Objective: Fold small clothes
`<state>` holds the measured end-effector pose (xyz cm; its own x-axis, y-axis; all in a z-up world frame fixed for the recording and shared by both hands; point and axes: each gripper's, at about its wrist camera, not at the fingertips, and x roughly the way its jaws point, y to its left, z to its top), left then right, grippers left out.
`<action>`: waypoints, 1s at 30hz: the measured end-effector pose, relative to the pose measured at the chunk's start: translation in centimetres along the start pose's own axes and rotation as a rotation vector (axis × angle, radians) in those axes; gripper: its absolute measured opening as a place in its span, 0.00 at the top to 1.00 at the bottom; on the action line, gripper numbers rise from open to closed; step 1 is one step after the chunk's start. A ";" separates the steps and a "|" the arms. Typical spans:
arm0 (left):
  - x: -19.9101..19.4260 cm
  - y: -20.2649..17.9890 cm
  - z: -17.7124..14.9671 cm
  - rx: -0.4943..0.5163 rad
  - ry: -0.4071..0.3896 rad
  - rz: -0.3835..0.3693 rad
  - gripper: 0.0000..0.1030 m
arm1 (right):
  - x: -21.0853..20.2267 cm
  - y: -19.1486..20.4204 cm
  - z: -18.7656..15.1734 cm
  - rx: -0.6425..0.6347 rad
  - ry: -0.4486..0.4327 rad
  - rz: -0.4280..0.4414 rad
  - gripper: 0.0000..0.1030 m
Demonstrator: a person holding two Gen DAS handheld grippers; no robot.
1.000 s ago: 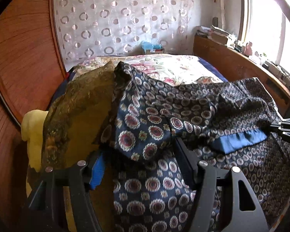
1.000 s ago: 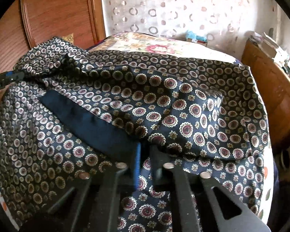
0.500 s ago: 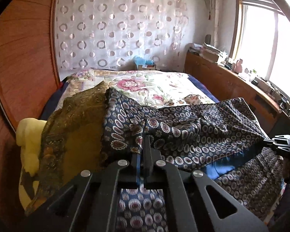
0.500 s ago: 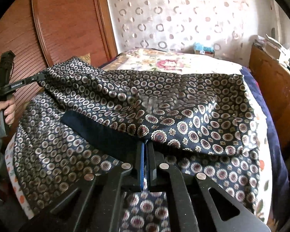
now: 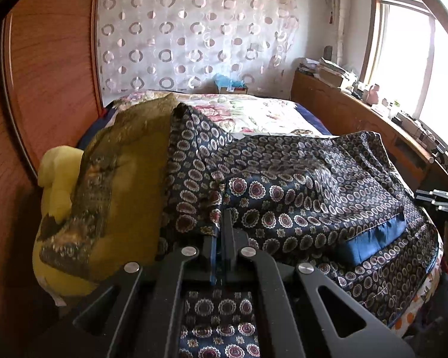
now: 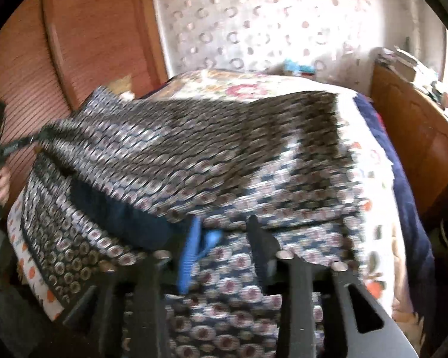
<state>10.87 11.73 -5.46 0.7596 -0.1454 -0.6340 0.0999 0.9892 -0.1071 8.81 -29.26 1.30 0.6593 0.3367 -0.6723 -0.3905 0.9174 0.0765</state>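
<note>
A dark navy garment (image 5: pixel 298 179) printed with round medallions lies spread on the bed, its upper layer folded forward so a plain blue hem (image 5: pixel 370 241) shows. My left gripper (image 5: pixel 222 219) is shut on the folded edge near the garment's left side. In the blurred right wrist view the garment (image 6: pixel 194 149) fills the middle. My right gripper (image 6: pixel 224 234) has its jaws opening; a bit of blue hem (image 6: pixel 213 237) lies loose between the fingers, which do not press on it. The left gripper (image 6: pixel 18 146) shows at far left, with a hand (image 6: pixel 0 182).
The bed's floral sheet (image 5: pixel 254 113) stretches to the patterned curtain. An olive-gold cushion (image 5: pixel 119 179) and a yellow soft toy (image 5: pixel 59 179) sit left of the garment. A wooden cabinet (image 5: pixel 358 119) with clutter runs along the right, a wooden panel (image 5: pixel 44 89) along the left.
My left gripper closed on the garment's edge and has kept hold. My right gripper, shut on the blue hem before, now stands apart and has let it go. Both views shifted.
</note>
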 end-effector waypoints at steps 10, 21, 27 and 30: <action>1.1 -0.5 -1.2 0.005 0.036 0.011 0.98 | 1.8 -8.1 2.6 0.120 -0.001 -0.162 0.59; 0.4 -0.9 -1.8 0.027 0.025 -0.006 0.98 | 4.1 -9.4 3.2 0.126 0.041 -0.206 0.99; -2.7 -1.5 -1.7 0.037 -0.026 -0.013 0.98 | -1.4 -7.4 2.1 0.101 -0.051 -0.174 0.99; -4.2 -1.3 -2.0 0.033 -0.038 -0.009 0.98 | -4.5 -7.0 1.1 0.091 -0.079 -0.153 0.99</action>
<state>6.23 11.01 -4.17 0.7822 -0.1540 -0.6037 0.1274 0.9880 -0.0871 9.27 -36.92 4.56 0.7566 0.2041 -0.6212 -0.2245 0.9734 0.0465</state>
